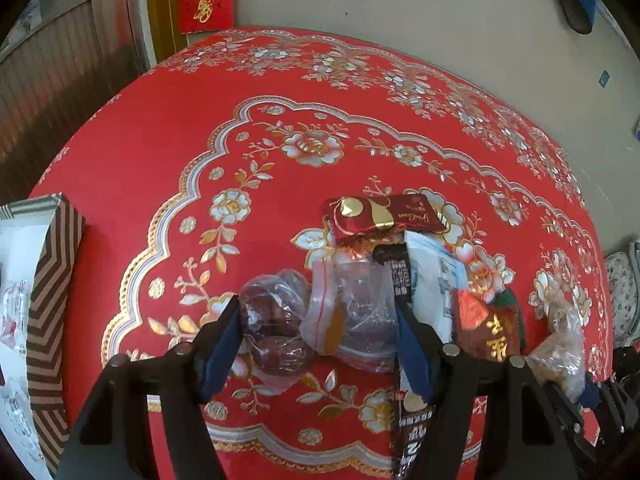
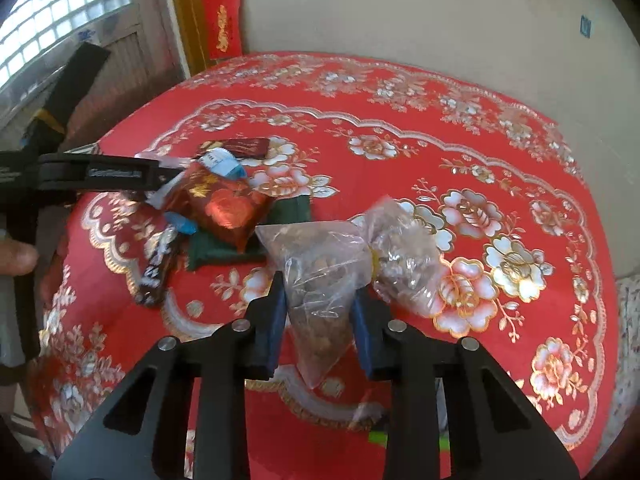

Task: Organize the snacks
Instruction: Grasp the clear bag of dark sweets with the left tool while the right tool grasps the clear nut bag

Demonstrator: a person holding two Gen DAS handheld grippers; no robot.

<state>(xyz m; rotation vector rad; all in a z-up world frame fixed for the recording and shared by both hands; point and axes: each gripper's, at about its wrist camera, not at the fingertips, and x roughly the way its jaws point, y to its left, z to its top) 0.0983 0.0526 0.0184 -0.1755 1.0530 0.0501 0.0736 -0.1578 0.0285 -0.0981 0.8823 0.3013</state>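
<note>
hidden: contents of clear nut bag [image 2: 320,280] blurry, striped box [image 1: 52,300] cut off at frame edge | count: 2 clear bags at right claw, 2 by left, ~5 wrapped snacks on red tablecloth [image 1: 160,160] | right gripper [image 2: 320,312] clamped on nut bag | left gripper [image 1: 320,332] wide, straddling date bag [image 1: 276,320] and zip bag [image 1: 352,312], no squeeze

My right gripper [image 2: 320,312] has its jaws closed on a clear bag of brown snacks [image 2: 320,280] above the red floral table [image 2: 520,184], with a shiny red packet [image 2: 224,208] left of the bag and a second clear bag [image 2: 404,252] touching its right.
</note>
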